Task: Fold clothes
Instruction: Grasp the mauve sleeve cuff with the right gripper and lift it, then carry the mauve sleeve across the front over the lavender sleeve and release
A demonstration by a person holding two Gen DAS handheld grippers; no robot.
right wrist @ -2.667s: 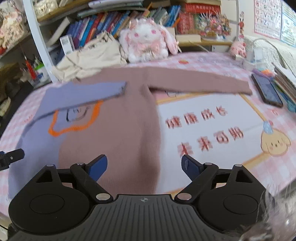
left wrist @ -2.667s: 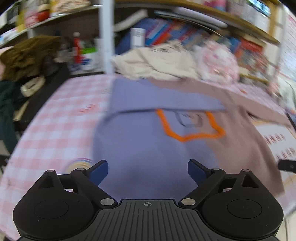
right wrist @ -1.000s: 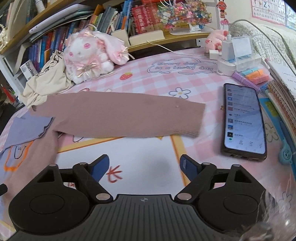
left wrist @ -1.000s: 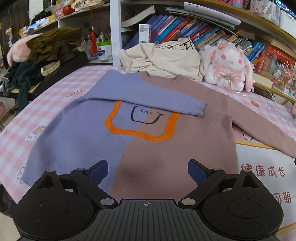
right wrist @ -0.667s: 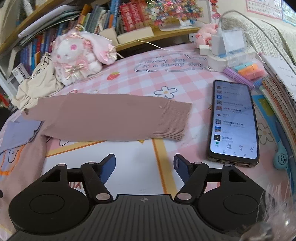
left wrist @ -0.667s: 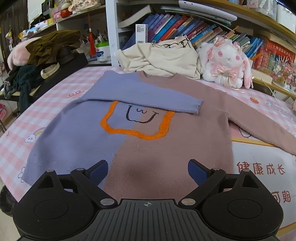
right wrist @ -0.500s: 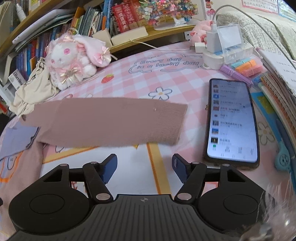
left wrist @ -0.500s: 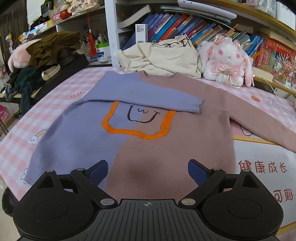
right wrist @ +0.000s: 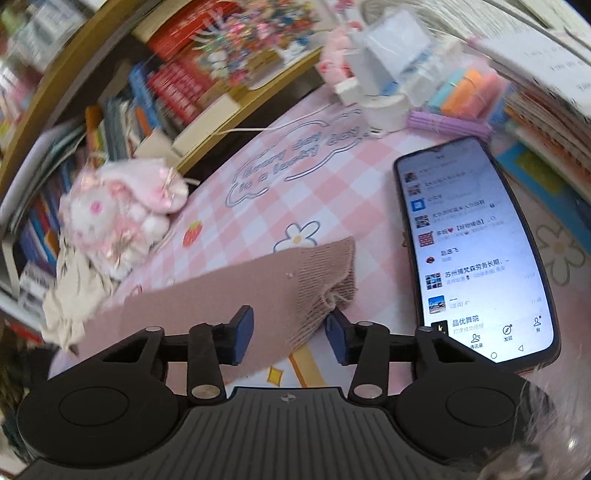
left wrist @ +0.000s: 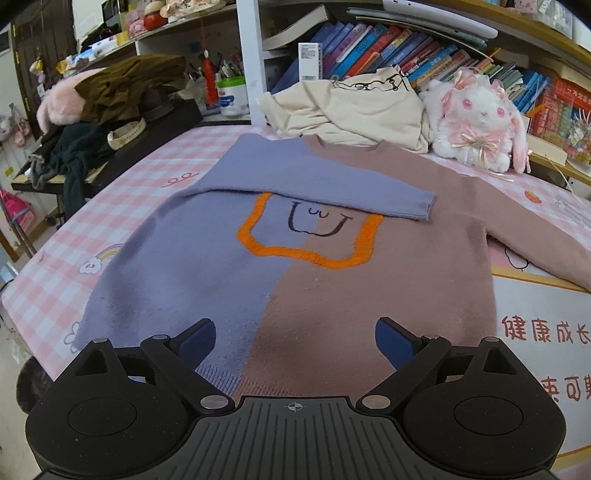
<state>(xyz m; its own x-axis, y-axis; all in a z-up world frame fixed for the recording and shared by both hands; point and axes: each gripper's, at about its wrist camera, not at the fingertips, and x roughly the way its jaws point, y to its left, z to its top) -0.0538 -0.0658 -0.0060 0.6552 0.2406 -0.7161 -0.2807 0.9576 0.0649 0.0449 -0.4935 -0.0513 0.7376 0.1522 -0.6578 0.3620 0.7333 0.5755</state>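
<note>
The right gripper point(right wrist: 290, 334), fingers closing around the brown knitted sleeve cuff point(right wrist: 325, 280) without yet clamping it, risks pinching a single layer; the left gripper point(left wrist: 295, 339) fingers stand apart.

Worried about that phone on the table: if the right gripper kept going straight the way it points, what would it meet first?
Likely the pink sleeve cuff, already between the closing fingers of the right gripper. The phone lies off to its right, though depth is unclear.

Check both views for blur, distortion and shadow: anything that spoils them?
Left wrist view: sharp; fisheye bends the shelves; soft shadow on the sweater ahead of the left gripper. Right wrist view: motion blur smears the books and plush; the phone screen and cuff stay legible.
</note>
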